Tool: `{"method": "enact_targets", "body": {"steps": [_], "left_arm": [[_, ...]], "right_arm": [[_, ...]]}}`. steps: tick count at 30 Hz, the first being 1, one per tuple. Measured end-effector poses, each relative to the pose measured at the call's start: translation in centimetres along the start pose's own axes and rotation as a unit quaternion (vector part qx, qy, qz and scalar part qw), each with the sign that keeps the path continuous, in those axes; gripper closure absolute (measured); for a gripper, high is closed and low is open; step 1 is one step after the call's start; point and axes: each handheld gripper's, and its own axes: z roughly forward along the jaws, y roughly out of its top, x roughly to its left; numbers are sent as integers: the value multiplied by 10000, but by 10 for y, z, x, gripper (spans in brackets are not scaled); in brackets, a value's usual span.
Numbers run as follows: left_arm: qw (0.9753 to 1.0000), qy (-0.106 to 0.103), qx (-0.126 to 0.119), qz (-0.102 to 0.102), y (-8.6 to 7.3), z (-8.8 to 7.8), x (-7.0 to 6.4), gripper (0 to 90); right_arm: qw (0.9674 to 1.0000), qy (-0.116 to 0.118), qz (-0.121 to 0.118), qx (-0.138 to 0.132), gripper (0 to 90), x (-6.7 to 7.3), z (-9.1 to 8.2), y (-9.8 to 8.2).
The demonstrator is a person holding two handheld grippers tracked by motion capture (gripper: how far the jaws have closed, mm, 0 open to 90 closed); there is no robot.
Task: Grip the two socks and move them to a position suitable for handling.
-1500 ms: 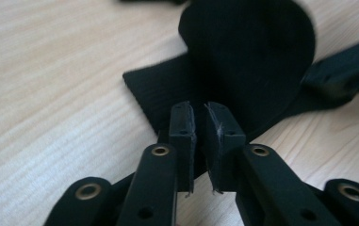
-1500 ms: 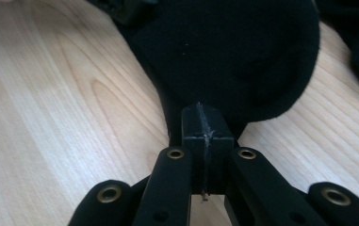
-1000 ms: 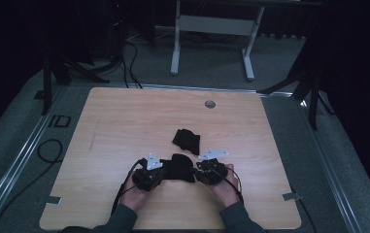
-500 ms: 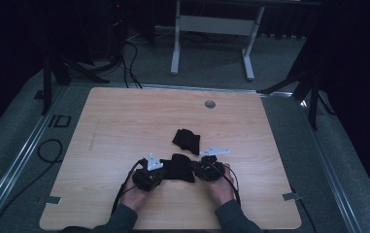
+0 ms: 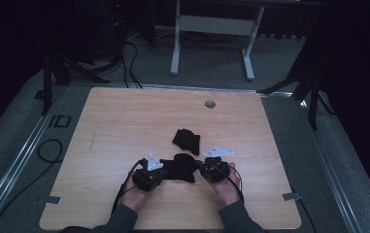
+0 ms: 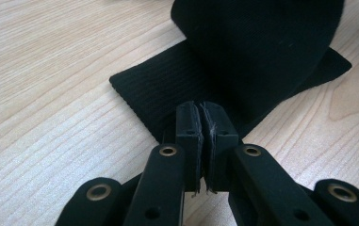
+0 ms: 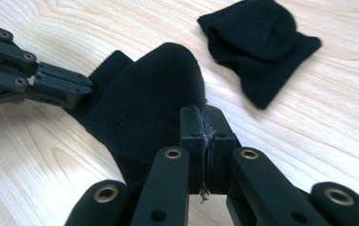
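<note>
Sock point(image 5: 180, 166) stretches between left gripper point(image 5: 162, 171) and right gripper point(image 5: 199, 166).

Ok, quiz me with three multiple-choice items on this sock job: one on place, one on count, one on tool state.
1. Where does the second sock lie?
A. beyond the held sock
B. at the table's left edge
C. on the floor

2. How many black socks are on the table?
A. one
B. two
C. four

3. How is the left tool?
A. wide open
B. shut on the held sock
C. lying loose on the table

Answers: 1 A, it lies farther up the table; 2 B, two dark pieces show; 3 B, its pads pinch the cuff.
</note>
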Motion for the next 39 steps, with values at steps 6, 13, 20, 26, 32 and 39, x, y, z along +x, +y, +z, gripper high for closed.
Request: {"method": "enact_targets", "body": {"steps": [6, 13, 20, 26, 32, 39], "left_arm": [[10000, 16, 12, 19, 0, 0, 0, 867], [10000, 71, 40, 35, 0, -2, 2, 868], [9998, 179, 95, 95, 0, -3, 4, 867], [9997, 226, 109, 59, -1, -5, 7, 867], [9995, 276, 133, 30, -2, -6, 11, 867], [9994, 313, 153, -13, -2, -8, 15, 867]], "right_arm": [[9999, -27, 124, 0, 883, -10, -9, -4], [9998, -87, 190, 7, 883, -18, -16, -7], [9995, -172, 270, 72, 883, -26, -19, -13], [9993, -230, 239, 152, 883, -28, -21, -16], [9991, -270, 276, 176, 883, -32, -25, -19], [9987, -308, 359, 204, 883, -37, -29, -23]]}}
